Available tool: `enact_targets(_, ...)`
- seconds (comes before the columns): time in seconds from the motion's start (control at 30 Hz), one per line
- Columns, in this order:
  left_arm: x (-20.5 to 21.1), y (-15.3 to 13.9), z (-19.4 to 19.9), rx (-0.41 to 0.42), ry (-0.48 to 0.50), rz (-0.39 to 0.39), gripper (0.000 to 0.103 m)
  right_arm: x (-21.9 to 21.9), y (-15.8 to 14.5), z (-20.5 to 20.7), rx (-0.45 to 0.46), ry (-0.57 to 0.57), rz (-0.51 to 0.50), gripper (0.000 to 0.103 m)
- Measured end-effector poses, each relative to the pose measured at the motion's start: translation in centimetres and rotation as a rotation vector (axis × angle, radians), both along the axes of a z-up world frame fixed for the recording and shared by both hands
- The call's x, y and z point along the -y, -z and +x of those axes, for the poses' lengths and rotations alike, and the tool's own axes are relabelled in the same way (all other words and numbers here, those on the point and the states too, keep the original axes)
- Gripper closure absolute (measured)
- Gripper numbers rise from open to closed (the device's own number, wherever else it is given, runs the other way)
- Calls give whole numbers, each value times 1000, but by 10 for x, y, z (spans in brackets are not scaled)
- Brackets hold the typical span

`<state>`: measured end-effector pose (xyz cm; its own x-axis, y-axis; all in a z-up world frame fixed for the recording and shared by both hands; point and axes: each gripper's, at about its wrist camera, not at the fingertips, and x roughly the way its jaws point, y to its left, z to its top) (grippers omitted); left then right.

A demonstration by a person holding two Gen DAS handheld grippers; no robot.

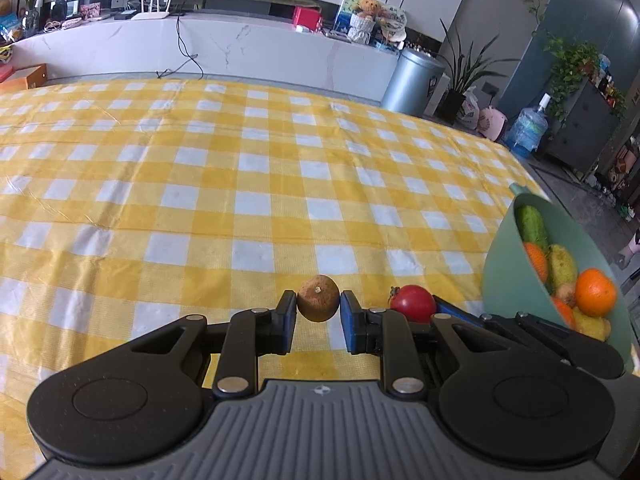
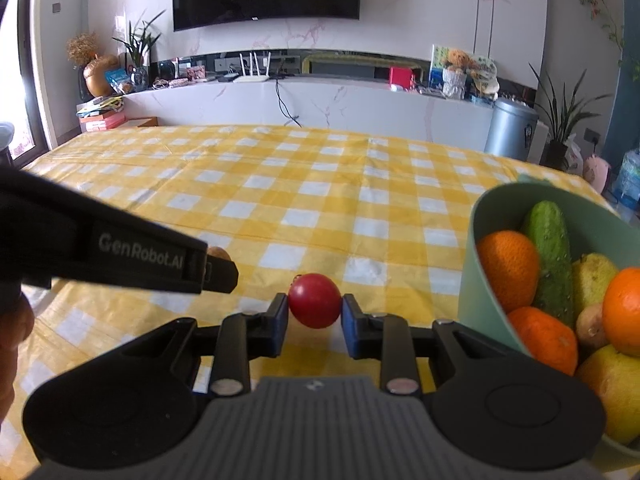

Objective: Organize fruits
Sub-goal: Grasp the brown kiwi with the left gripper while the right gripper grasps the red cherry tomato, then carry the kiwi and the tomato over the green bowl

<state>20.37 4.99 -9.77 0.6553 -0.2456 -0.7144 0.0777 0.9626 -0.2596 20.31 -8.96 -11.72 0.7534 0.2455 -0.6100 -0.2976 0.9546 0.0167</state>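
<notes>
Left wrist view: I am pinching the brown fruit (image 1: 318, 298) in my left gripper (image 1: 318, 312) and the red fruit (image 2: 315, 300) in my right gripper (image 2: 315, 312), both over the tablecloth (image 1: 240, 184), probably for sorting beside the green bowl (image 2: 476, 280).

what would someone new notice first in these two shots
Each gripper pinches a small round fruit over the yellow checked tablecloth: the left gripper a brown fruit, the right gripper a red fruit. On the right stands a green bowl heaped with oranges and a cucumber.
</notes>
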Motion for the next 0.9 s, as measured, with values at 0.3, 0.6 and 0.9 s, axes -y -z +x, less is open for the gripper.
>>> enact_targets(0.3,4,-20,-20,23,-6,3,77,10,-27,-21,30,-11,22,78)
enact_targets(0.6,16,-56,-41,78,-11,-10,77,36,-63,-53,81,24,51,78)
enact_targets(0.9,55,-88,-67,143,50,-1,77,82,-100,-91,166,94,70,78)
